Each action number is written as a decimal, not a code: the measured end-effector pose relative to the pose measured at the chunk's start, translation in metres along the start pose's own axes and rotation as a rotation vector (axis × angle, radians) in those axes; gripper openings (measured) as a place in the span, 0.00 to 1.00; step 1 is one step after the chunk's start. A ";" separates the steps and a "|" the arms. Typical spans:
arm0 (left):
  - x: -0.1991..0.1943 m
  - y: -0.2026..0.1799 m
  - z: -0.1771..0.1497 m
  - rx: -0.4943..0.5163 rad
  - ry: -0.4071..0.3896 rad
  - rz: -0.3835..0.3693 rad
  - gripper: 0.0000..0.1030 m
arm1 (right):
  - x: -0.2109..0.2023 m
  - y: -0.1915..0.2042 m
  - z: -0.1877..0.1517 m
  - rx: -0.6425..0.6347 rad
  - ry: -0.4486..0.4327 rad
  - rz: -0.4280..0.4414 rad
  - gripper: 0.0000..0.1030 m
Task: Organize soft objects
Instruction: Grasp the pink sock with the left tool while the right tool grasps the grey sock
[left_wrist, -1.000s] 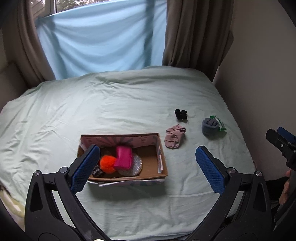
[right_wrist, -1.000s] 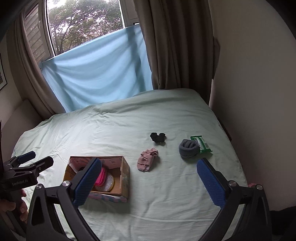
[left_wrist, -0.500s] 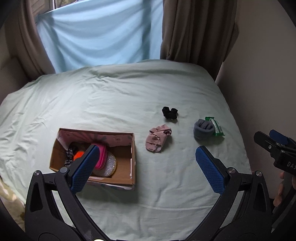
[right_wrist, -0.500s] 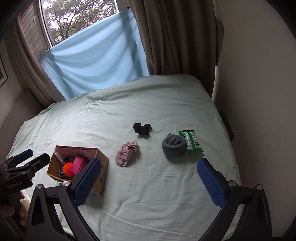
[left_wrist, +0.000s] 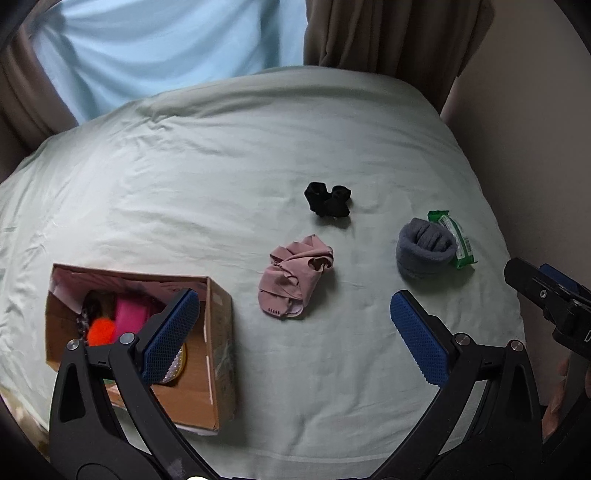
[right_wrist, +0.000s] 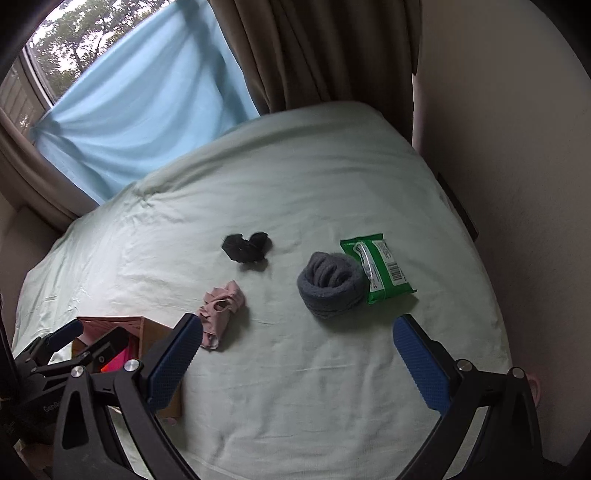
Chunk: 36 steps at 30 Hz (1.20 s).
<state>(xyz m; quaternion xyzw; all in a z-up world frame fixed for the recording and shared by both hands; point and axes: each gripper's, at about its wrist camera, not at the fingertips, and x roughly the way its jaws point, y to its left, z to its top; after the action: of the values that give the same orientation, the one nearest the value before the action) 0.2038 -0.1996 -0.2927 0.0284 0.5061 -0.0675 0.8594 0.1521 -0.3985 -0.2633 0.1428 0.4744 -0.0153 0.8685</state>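
Observation:
On the pale green bed lie a crumpled pink cloth (left_wrist: 295, 275) (right_wrist: 221, 308), a black sock bundle (left_wrist: 328, 199) (right_wrist: 246, 246), a rolled grey sock (left_wrist: 424, 253) (right_wrist: 330, 288) and a green wipes pack (left_wrist: 453, 236) (right_wrist: 380, 268). A cardboard box (left_wrist: 218, 332) (right_wrist: 151, 328) at the left holds an orange pompom (left_wrist: 100, 331) and a pink item (left_wrist: 129, 317). My left gripper (left_wrist: 291, 332) is open and empty, hovering just short of the pink cloth. My right gripper (right_wrist: 297, 356) is open and empty, above the bed just short of the grey sock.
A wall (right_wrist: 517, 166) runs along the bed's right edge. Brown curtains (right_wrist: 314, 51) and a blue sheet over the window (right_wrist: 140, 110) stand behind the bed (left_wrist: 221, 147). Each gripper shows in the other's view, the right one (left_wrist: 546, 295) and the left one (right_wrist: 48, 350).
Both grippers have moved forward and lower toward the loose items, which now appear larger. The box has slid toward the left of both views. Both grippers stay open.

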 end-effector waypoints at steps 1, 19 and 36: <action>0.011 -0.002 0.003 0.008 0.010 0.003 1.00 | 0.009 -0.002 0.001 0.014 0.009 0.001 1.00; 0.170 -0.014 0.009 0.089 0.115 0.071 0.99 | 0.166 -0.024 0.005 0.201 0.126 -0.087 0.99; 0.214 0.001 0.011 0.071 0.204 0.012 0.42 | 0.203 -0.036 0.020 0.185 0.161 -0.178 0.62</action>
<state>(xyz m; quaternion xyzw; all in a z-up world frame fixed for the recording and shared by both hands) 0.3164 -0.2181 -0.4746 0.0686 0.5879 -0.0771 0.8023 0.2741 -0.4160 -0.4302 0.1802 0.5497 -0.1244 0.8062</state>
